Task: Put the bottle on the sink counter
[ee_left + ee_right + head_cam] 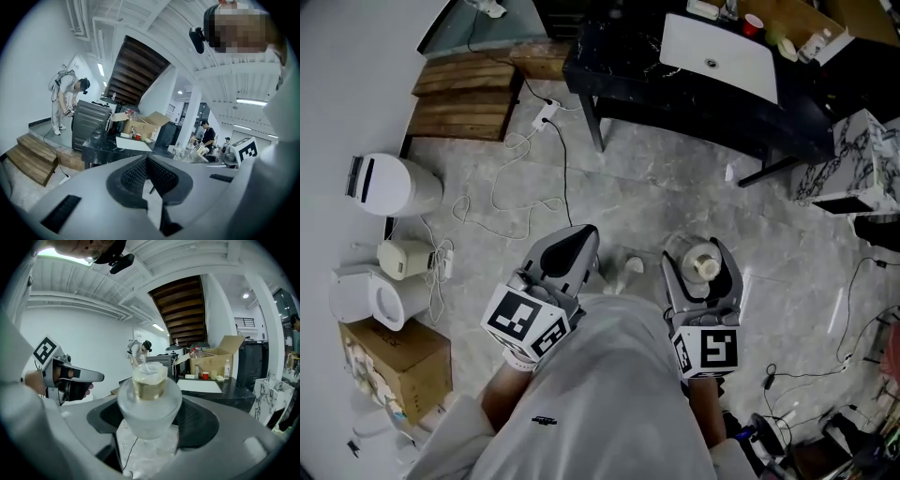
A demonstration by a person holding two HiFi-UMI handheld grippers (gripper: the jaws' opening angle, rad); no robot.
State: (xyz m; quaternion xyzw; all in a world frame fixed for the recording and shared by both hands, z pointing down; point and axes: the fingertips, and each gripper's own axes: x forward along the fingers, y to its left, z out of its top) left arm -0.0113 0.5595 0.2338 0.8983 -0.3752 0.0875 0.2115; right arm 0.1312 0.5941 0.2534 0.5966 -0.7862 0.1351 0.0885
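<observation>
Right gripper [703, 279]: clamped on frosted bottle [149, 401], well short of sink counter [611, 69]; left gripper [146, 160]: jaws together, nothing between.

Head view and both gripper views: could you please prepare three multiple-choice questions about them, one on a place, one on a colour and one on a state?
1. Where is the bottle?
A. Lying on the floor
B. Between the jaws of the right gripper
C. Inside a cardboard box

2. What colour is the basin set in the sink counter?
A. White
B. Red
C. Yellow

3. How do the jaws of the left gripper stand?
A. Wide apart
B. Closed on a cup
C. Closed, with nothing between them

Answers:
1 B: the right gripper view shows the frosted bottle clamped between the pads.
2 A: in the head view the basin is a white rectangle in the black top.
3 C: the left gripper view shows the jaw tips meeting with nothing held.
</observation>
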